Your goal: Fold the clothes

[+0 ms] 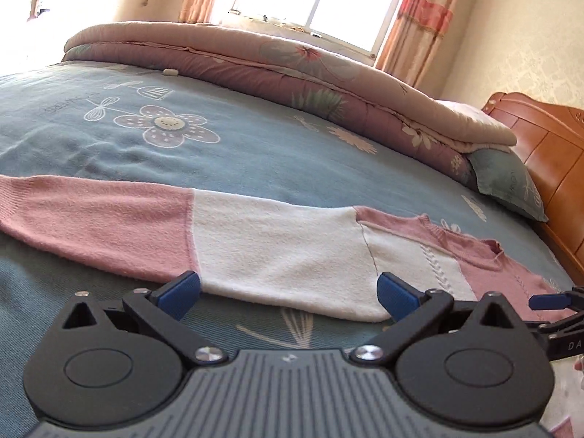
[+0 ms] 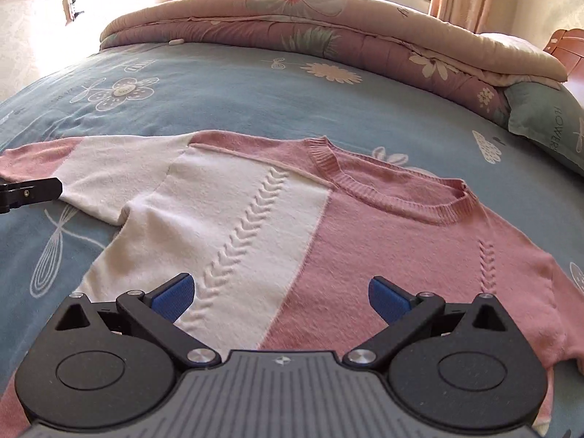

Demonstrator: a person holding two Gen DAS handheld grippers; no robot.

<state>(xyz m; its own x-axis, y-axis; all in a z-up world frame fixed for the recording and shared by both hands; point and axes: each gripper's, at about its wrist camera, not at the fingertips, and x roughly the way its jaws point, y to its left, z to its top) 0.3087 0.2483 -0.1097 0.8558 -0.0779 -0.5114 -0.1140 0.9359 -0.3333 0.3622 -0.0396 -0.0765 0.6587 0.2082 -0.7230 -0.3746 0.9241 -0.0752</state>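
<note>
Pink-and-white sweater (image 2: 255, 211): hem hidden beneath right gripper (image 2: 280, 297)
Left gripper (image 1: 288, 294): spread wide, low at the sleeve (image 1: 182, 226)
Right gripper: spread, empty, over the chest

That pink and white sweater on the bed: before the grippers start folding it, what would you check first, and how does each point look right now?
1. Sweater spread flat on the bedsheet: ok.
2. Sleeve stretched straight out: ok.
3. Left gripper open, at the sleeve's near edge: ok.
4. Right gripper open over the sweater's body: ok.
5. Other sleeve laid out: cannot tell, it runs out of view.
6. Folded quilt clear of the sweater: ok.
</note>
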